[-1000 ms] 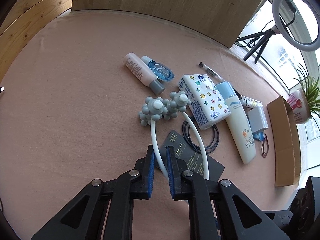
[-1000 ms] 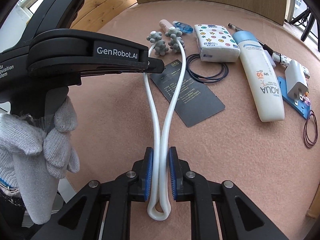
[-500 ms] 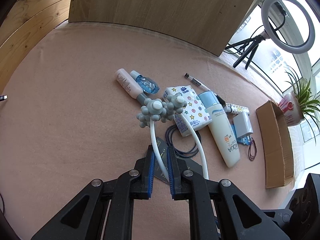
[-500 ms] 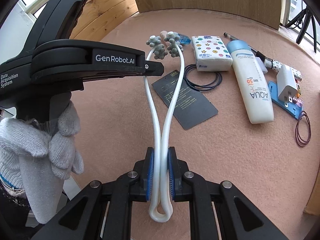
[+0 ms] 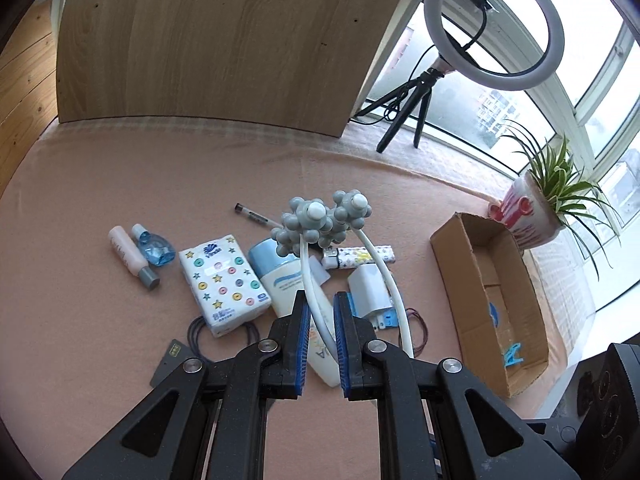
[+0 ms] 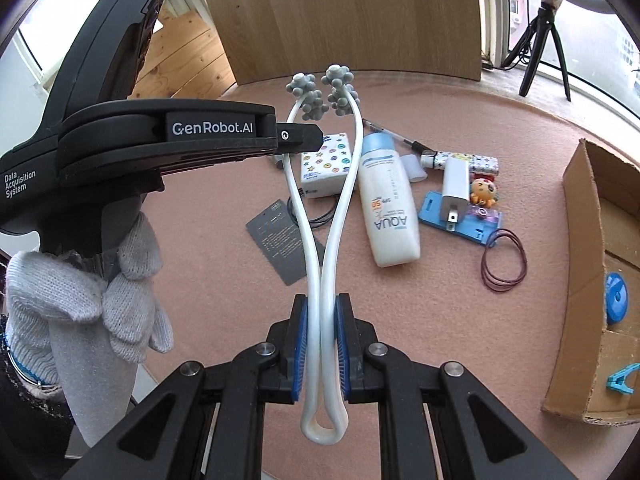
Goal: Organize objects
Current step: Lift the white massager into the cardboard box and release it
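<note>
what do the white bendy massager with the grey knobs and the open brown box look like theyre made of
White two-armed massager: probably smooth, glossy plastic, since its arms show highlights; its grey knobbly heads look matte, perhaps rubber or plastic. Open brown box: corrugated cardboard by its dull tan walls and raw cut edges.

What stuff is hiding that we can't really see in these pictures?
- Black card, left wrist view: mostly hidden behind the left hand-held gripper.
- Sunscreen tube, left wrist view: its lower part is covered by the same gripper's fingers.
- Cardboard box, right wrist view: cut off by the picture's edge, so most of its inside is unseen.
- Card's print, right wrist view: too small to read.
</note>
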`<state>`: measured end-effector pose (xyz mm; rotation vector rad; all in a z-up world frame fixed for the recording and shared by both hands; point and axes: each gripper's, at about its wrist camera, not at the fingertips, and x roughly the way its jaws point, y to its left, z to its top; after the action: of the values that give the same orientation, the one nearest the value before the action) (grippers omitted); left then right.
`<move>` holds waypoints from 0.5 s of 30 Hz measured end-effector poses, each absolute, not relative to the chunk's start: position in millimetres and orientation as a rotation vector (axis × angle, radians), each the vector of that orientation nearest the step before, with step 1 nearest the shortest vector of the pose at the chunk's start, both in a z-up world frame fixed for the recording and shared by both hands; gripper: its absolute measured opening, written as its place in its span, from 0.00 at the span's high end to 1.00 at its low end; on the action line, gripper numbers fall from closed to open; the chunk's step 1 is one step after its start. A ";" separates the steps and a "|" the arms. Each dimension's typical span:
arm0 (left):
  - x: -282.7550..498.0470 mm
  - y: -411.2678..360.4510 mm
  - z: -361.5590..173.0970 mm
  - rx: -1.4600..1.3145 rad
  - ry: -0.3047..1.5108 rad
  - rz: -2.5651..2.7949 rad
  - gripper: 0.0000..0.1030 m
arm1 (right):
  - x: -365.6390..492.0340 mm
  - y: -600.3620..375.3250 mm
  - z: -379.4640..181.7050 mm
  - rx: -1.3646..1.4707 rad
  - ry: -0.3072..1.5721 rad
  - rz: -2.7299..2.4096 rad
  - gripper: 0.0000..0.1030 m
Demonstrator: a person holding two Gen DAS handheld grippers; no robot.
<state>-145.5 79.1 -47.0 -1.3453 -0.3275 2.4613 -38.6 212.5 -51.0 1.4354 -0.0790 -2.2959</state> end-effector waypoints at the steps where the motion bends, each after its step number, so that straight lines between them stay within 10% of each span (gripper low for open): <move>1: -147.6 89.4 -44.3 -1.336 -0.320 2.451 0.88 | -40.9 218.5 -48.9 1.435 -0.086 -2.312 0.88; 15: -169.3 225.8 -32.7 -1.247 -0.226 2.319 0.88 | -50.9 325.3 -44.0 1.456 -0.172 -2.494 0.88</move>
<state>-169.3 225.8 -32.7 -1.2474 -0.2261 2.3188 -50.9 325.3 -44.0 1.4555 -0.1720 -2.4937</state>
